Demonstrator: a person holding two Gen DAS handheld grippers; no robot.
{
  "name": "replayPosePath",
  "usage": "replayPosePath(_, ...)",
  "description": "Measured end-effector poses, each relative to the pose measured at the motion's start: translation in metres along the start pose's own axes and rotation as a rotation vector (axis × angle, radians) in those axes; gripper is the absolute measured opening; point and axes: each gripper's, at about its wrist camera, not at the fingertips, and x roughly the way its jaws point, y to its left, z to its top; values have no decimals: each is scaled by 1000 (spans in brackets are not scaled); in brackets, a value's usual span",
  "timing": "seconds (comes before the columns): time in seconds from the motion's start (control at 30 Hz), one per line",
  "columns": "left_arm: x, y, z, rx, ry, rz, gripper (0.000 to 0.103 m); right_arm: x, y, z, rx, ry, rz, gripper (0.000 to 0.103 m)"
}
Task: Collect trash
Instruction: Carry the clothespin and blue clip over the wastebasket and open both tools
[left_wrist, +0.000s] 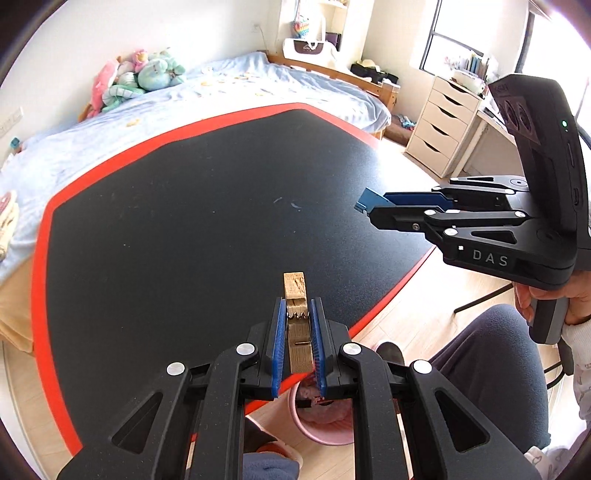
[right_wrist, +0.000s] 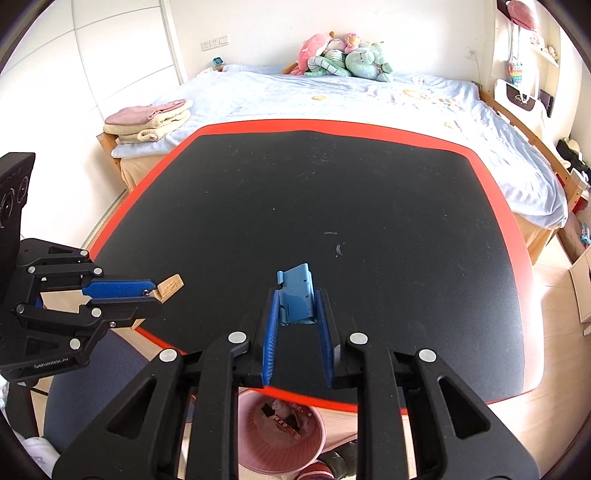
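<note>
A: What colour is the table (right_wrist: 369, 192)?
B: Black and finely speckled, with a red-orange border.
A: And the held pieces?
B: The left gripper (left_wrist: 298, 306), black with blue ridged pads (left_wrist: 279, 343), grips a tan wooden clothespin (left_wrist: 296, 295). The right gripper (right_wrist: 297, 295), same colours, grips a light blue clip (right_wrist: 296, 291).
A: The bin?
B: The ribbed waste bin (right_wrist: 258, 443) is pink.
A: The bedsheet (right_wrist: 332, 96)?
B: Pale blue with small yellow prints.

left gripper (left_wrist: 298, 314) pads clamped on a wooden clothespin (left_wrist: 296, 295), right gripper (right_wrist: 295, 299) level, fingers closed on a blue clip (right_wrist: 296, 293), person's hand (left_wrist: 554, 299) on right handle
</note>
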Motion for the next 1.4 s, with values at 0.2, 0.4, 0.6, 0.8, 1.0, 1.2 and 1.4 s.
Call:
replayPosePath(0.2,-13,-20,-1,14,-11,-4,14,-33,10,-28,0,-7,0,20)
replayPosePath(0.4,-19,-33,-12,23,-10,-19,14,-50,23,-62,5,10,2,20)
replayPosePath(0.6,-20,-43,-23,25,1,-40,14,-56,32,-97,26,47,6,20)
replayPosePath(0.8,-14,-51,-38,25,27,-63,14,-59,36,-122,49,77,14,20)
replayPosePath(1.0,-10,-57,-50,35,55,-79,14,-63,39,-132,64,74,27,20)
replayPosePath(1.2,-7,-61,-49,40,60,-88,14,-65,38,-132,60,72,32,20)
replayPosePath(1.4,-5,-58,-47,43,62,-105,14,-64,37,-133,57,70,36,20)
